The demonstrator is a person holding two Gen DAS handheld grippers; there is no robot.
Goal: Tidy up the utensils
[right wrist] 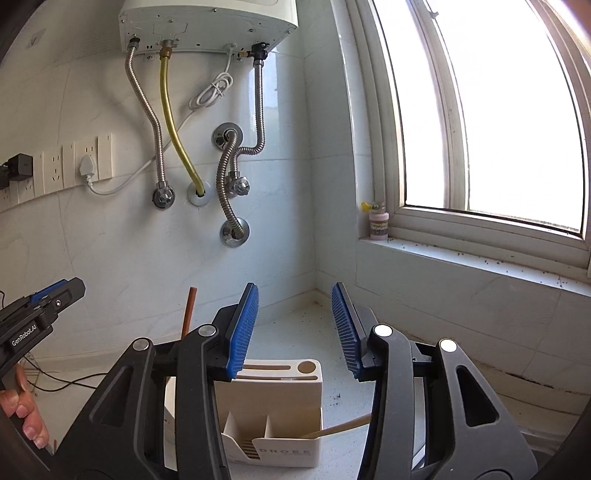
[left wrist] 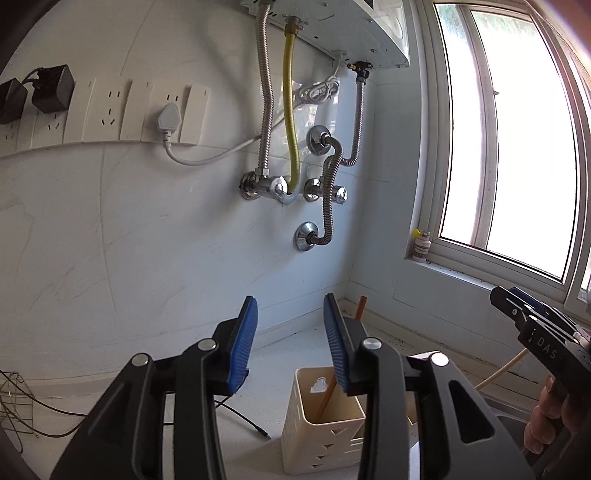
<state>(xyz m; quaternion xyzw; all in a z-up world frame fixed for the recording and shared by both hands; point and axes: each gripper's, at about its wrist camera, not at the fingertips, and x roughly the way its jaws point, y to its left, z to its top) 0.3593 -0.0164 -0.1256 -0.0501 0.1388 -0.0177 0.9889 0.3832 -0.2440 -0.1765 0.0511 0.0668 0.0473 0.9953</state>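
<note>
Chopstick (left wrist: pixel 327 397) dropped into holder (left wrist: pixel 325 424) below parted, empty fingers (left wrist: pixel 242 343) of both grippers; next, fetch another utensil.

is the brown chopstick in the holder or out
In: the brown chopstick stands tilted inside the cream holder, its top poking above the rim.

You are working in a home kitchen corner, by the look of it. A white water heater (right wrist: pixel 208 26) is hanging on the pale tiled wall, with corrugated metal hoses (right wrist: pixel 147 122) and a yellow gas hose (right wrist: pixel 177 140) running down to chrome valves (right wrist: pixel 163 195). A row of wall sockets (left wrist: pixel 107 110) is sitting to the left, a window (right wrist: pixel 491 110) is letting in bright daylight on the right, and a cream utensil holder (right wrist: pixel 280 413) is standing on the speckled white countertop (right wrist: pixel 295 328).
</note>
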